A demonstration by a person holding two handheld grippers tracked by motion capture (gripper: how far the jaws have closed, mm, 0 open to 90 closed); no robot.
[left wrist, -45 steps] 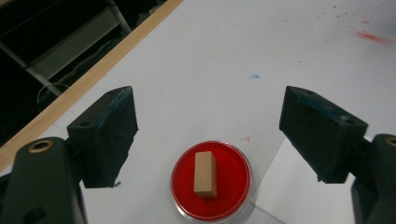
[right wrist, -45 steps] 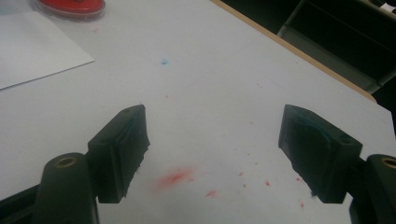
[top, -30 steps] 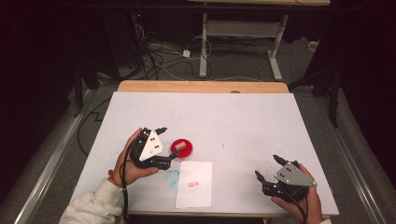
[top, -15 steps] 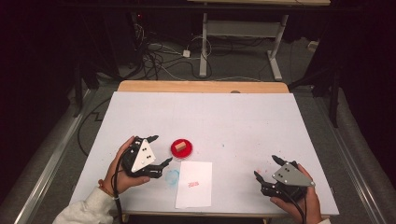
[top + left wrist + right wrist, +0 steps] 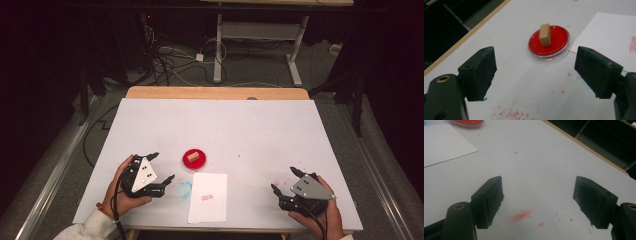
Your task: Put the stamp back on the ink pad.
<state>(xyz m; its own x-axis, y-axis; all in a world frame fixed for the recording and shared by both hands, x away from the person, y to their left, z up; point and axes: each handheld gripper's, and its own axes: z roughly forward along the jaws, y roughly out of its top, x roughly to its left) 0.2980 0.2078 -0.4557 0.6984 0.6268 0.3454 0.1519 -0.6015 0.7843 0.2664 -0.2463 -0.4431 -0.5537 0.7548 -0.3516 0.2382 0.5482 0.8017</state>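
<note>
Here, a person's two hands are resting near the front edge of a white table (image 5: 220, 125), whose broad middle and far half are lying bare. The left gripper (image 5: 162, 167) is gaping wide and holding nothing, its jaws pointing at a round red ink pad dish (image 5: 549, 41) just ahead; a small tan wooden stamp block (image 5: 545, 35) is standing upright in it. Just beside the dish a white paper sheet (image 5: 207, 197) is carrying a small red stamped mark, too blurred to read. The right gripper (image 5: 283, 179) is also spreading wide, empty, well apart.

White table (image 5: 250, 125): red dish (image 5: 195, 160), paper sheet (image 5: 208, 197).
</note>
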